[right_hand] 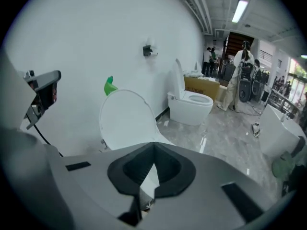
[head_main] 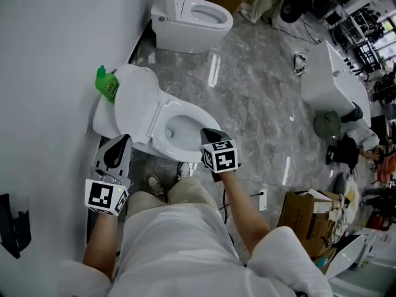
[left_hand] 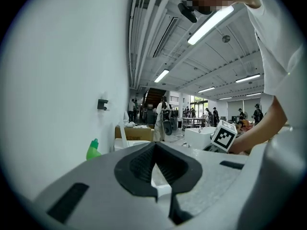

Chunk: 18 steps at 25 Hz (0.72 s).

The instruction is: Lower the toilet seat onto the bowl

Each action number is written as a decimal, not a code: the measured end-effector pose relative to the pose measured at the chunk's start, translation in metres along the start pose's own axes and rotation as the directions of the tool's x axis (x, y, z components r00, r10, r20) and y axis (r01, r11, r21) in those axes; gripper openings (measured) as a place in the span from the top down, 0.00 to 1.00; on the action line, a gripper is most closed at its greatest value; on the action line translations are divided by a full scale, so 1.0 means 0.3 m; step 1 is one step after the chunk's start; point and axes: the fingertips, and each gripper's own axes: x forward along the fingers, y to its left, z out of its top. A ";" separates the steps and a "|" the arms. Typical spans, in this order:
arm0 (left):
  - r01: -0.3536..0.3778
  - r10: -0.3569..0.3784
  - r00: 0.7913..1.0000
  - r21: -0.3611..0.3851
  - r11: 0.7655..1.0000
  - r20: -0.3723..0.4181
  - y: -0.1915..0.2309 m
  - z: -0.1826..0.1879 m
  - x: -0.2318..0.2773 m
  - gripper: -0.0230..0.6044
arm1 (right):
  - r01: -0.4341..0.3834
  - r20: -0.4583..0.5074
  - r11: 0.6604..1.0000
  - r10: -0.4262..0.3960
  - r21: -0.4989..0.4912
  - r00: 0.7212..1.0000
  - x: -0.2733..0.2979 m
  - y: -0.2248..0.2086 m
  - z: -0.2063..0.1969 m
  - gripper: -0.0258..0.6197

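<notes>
A white toilet stands against the left wall, its bowl (head_main: 179, 132) open to view. Its white seat and lid (head_main: 137, 103) are raised and lean back toward the tank; in the right gripper view they show as an upright oval panel (right_hand: 127, 121) straight ahead. My right gripper (head_main: 210, 136) hovers over the bowl's front right rim, shut with nothing between its jaws (right_hand: 153, 146). My left gripper (head_main: 119, 148) is beside the bowl's left side near the wall, also shut and empty (left_hand: 154, 146). Neither gripper touches the seat.
A green bottle (head_main: 106, 83) sits on the tank by the wall. A second toilet (head_main: 189, 14) stands farther along the wall. A white tub (head_main: 334, 82) and cardboard boxes (head_main: 306, 218) are at the right. The person's feet (head_main: 154, 184) are at the bowl's front.
</notes>
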 end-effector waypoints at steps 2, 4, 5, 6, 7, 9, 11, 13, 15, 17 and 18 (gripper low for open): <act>-0.019 0.018 0.999 0.016 1.000 0.027 0.026 0.054 -0.011 0.96 | -0.012 0.061 1.000 0.011 0.014 0.998 -0.041 0.016 0.086 0.96; -0.036 0.034 0.998 0.033 0.999 0.057 0.049 0.110 -0.020 0.96 | -0.020 0.123 1.000 0.018 0.013 0.992 -0.077 0.028 0.174 0.96; -0.044 0.040 0.997 0.042 0.998 0.073 0.056 0.137 -0.026 0.96 | -0.023 0.152 1.000 0.021 0.011 0.988 -0.096 0.033 0.215 0.96; -0.050 0.046 0.995 0.050 0.998 0.087 0.060 0.163 -0.032 0.96 | -0.024 0.181 1.000 0.022 0.009 0.983 -0.116 0.037 0.254 0.96; -0.056 0.050 0.994 0.056 0.997 0.100 0.063 0.188 -0.039 0.96 | -0.026 0.208 1.000 0.023 0.008 0.978 -0.140 0.040 0.292 0.96; -0.071 0.063 0.990 0.065 0.995 0.123 0.067 0.239 -0.052 0.96 | -0.026 0.262 1.000 0.025 0.001 0.965 -0.191 0.042 0.369 0.96; -0.092 0.080 0.986 0.075 0.993 0.148 0.075 0.289 -0.066 0.96 | -0.026 0.319 1.000 0.028 -0.010 0.947 -0.240 0.043 0.445 0.96; -0.114 0.099 0.980 0.081 0.990 0.174 0.090 0.335 -0.078 0.96 | -0.028 0.377 0.999 0.033 -0.019 0.926 -0.288 0.043 0.517 0.96; -0.134 0.119 0.974 0.069 0.989 0.192 0.108 0.372 -0.088 0.96 | -0.025 0.428 0.999 0.037 -0.034 0.903 -0.340 0.045 0.582 0.96; -0.156 0.143 0.968 0.046 0.987 0.208 0.127 0.405 -0.096 0.96 | -0.016 0.475 0.998 0.043 -0.060 0.879 -0.392 0.048 0.644 0.96; -0.168 0.156 0.964 0.039 0.985 0.216 0.134 0.423 -0.100 0.96 | -0.016 0.496 0.997 0.050 -0.073 0.867 -0.416 0.051 0.672 0.96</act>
